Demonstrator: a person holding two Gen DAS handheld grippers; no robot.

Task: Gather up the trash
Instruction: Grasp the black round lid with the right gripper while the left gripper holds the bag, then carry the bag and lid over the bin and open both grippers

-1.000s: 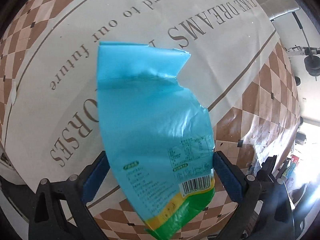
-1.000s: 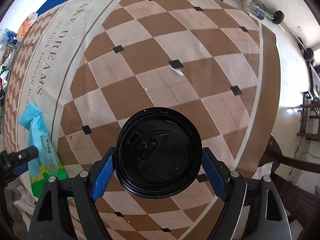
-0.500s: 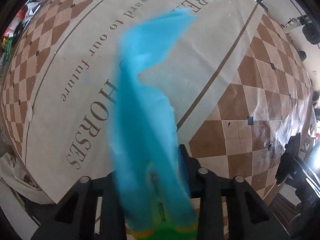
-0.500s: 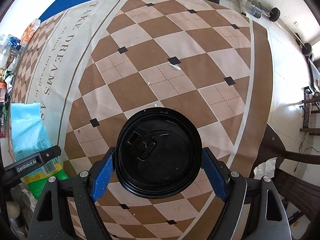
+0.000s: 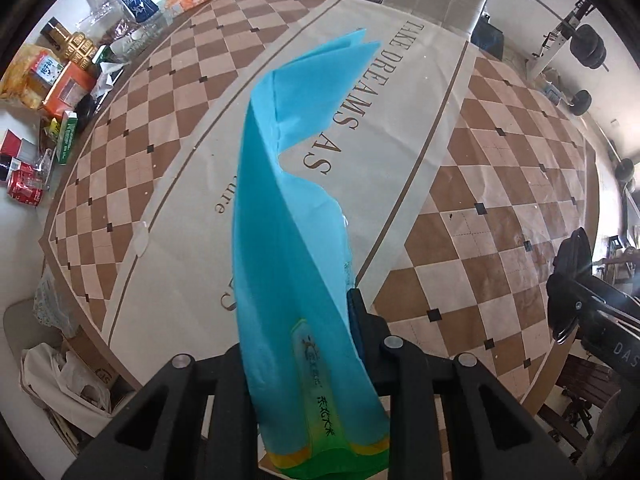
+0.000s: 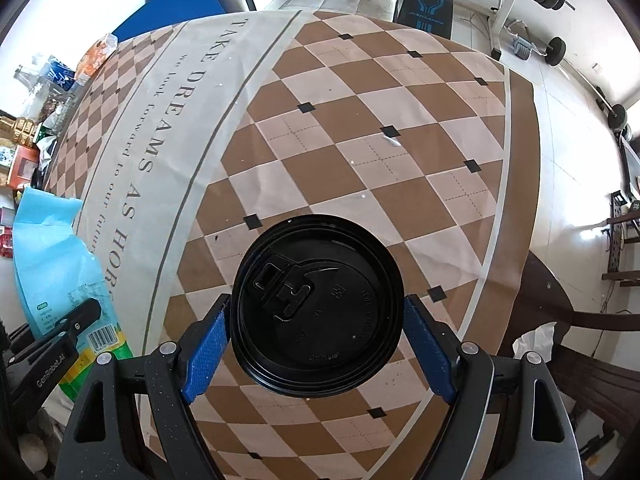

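Left gripper (image 5: 304, 344) jaws pinch the wrapper (image 5: 292, 216) low, at 6 o'clock; light, floppy, slippery film; right gripper (image 6: 318, 320) jaws clamp the stiff cup lid (image 6: 318, 312) across its rim.

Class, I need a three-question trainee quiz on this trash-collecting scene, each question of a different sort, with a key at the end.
1. True or false: the left gripper is shut on the blue wrapper.
2. Multiple choice: the black cup lid sits between the fingers of the right gripper with A) its top facing the camera, B) its edge facing the camera, C) folded in half.
3. Fill in: the large word printed on the tablecloth after TAKE is ____.

Key: 1 true; 2 A; 3 DREAMS.
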